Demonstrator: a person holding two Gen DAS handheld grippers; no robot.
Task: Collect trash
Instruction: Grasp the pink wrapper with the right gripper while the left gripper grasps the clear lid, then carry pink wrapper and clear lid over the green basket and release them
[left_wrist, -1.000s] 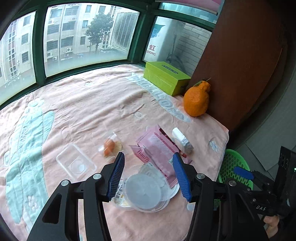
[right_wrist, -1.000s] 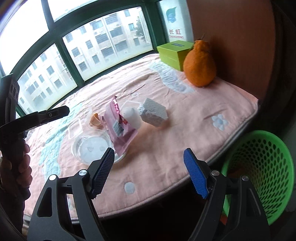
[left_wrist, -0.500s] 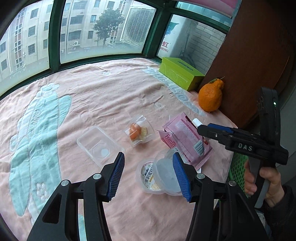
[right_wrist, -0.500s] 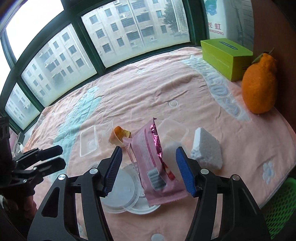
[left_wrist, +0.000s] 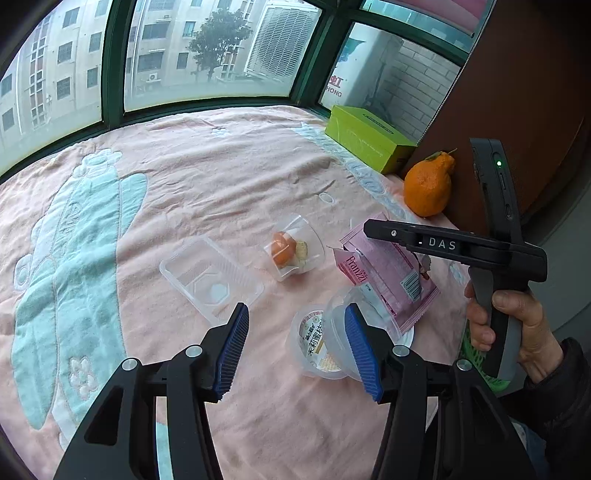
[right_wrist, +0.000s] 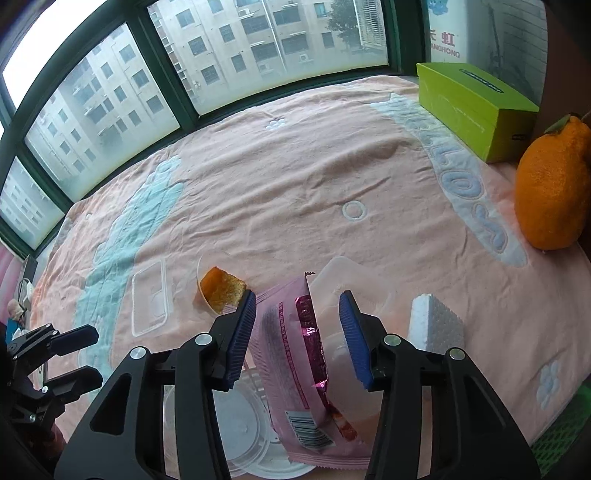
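Trash lies on a pink blanket (left_wrist: 221, 184): a pink Franzzi wrapper (left_wrist: 388, 273) (right_wrist: 295, 354), a clear flat tray (left_wrist: 210, 277) (right_wrist: 149, 295), a clear cup with orange peel (left_wrist: 291, 251) (right_wrist: 219, 291), round clear containers (left_wrist: 325, 343) (right_wrist: 243, 424), and a white foam block (right_wrist: 436, 325). My left gripper (left_wrist: 295, 350) is open, low over the blanket beside the round containers. My right gripper (right_wrist: 297, 334) is open, with its jaws on either side of the pink wrapper, apart from it. It also shows in the left wrist view (left_wrist: 443, 245), above the wrapper.
A whole orange fruit (left_wrist: 428, 188) (right_wrist: 550, 184) and a green box (left_wrist: 369, 140) (right_wrist: 476, 92) stand at the far right by a brown panel. A green basket (left_wrist: 476, 354) (right_wrist: 565, 424) sits below the blanket's right edge. Windows curve along the back.
My right gripper has swung from the blanket's edge near the basket in over the pink wrapper. My left gripper has drawn back and left, away from the round containers.
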